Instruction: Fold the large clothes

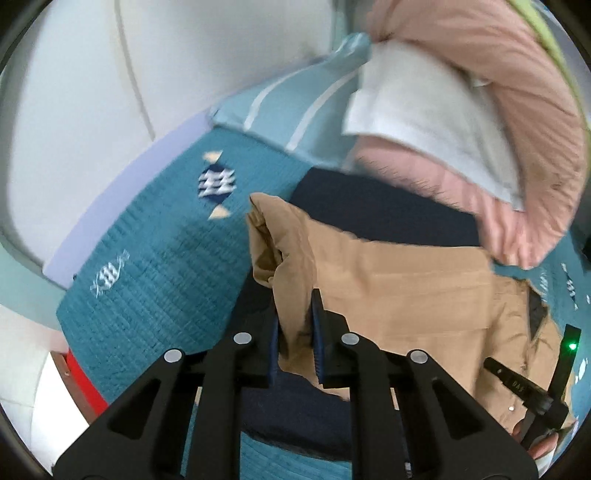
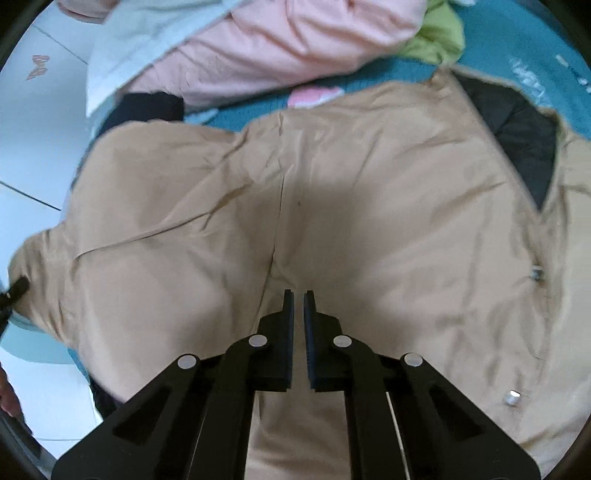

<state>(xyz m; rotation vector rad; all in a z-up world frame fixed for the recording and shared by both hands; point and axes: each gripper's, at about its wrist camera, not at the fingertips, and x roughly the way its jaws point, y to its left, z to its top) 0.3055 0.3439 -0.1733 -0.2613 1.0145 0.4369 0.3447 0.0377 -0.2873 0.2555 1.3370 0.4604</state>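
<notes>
A large tan jacket (image 2: 332, 184) with a black lining (image 2: 524, 147) lies spread on a teal bedspread (image 1: 155, 266). In the left wrist view the jacket (image 1: 406, 288) shows too. My left gripper (image 1: 295, 314) is shut on a bunched edge of its sleeve, tan cloth pinched between the pads. My right gripper (image 2: 298, 302) hovers over the middle of the jacket, its jaws nearly closed with a thin gap and nothing between them. It also shows at the lower right of the left wrist view (image 1: 532, 398).
A pink garment (image 2: 280, 44) and a white one (image 2: 122, 48) are piled at the far side, with a green cloth (image 2: 439, 33) beside them. A dark navy garment (image 1: 369, 206) lies under the jacket. A striped light-blue pillow (image 1: 291, 103) sits by the white wall.
</notes>
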